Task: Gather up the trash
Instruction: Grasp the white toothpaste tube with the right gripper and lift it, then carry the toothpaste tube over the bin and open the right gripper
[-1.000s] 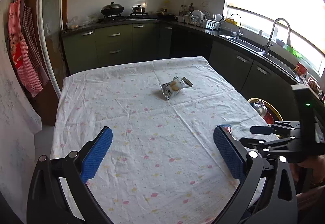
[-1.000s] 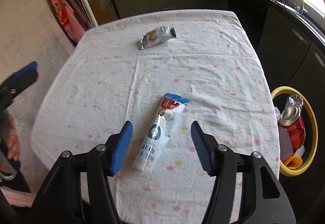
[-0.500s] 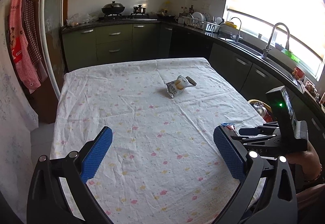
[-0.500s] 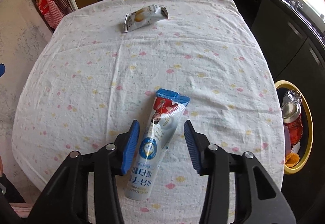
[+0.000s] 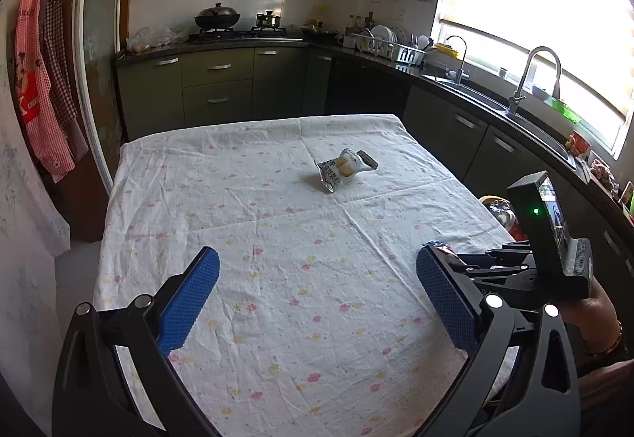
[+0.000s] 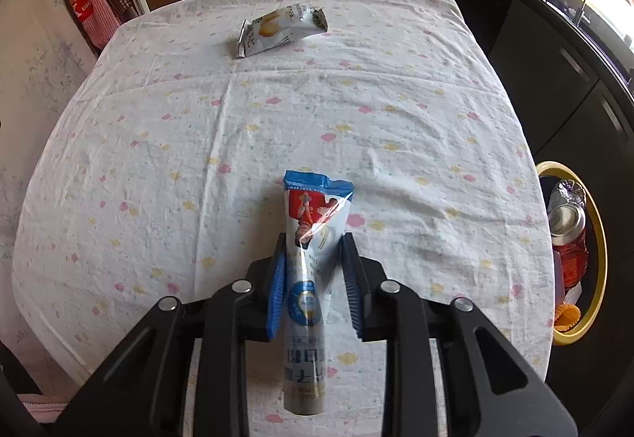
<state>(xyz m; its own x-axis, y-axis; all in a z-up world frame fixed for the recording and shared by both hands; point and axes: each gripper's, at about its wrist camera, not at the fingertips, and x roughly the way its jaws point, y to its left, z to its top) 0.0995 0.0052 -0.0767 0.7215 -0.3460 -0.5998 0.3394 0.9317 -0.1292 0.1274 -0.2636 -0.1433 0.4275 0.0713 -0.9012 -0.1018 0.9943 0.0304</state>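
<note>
Table (image 6: 436,112) under white floral cloth. On it: long blue-white tube-shaped wrapper (image 6: 313,250) near front edge; crumpled snack packet (image 6: 277,29) toward far end.

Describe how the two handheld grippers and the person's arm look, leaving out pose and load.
The left gripper and the right gripper both have matte black angular frames with silver round bolt heads and textured blue pads on their fingers. Seen from the left wrist view, the right gripper carries a black box with a small screen and a green light. A thin bracelet circles the wrist; no cables show.

Both grippers (image 6: 313,278) are black frames with silver screws and blue textured jaws.
</note>
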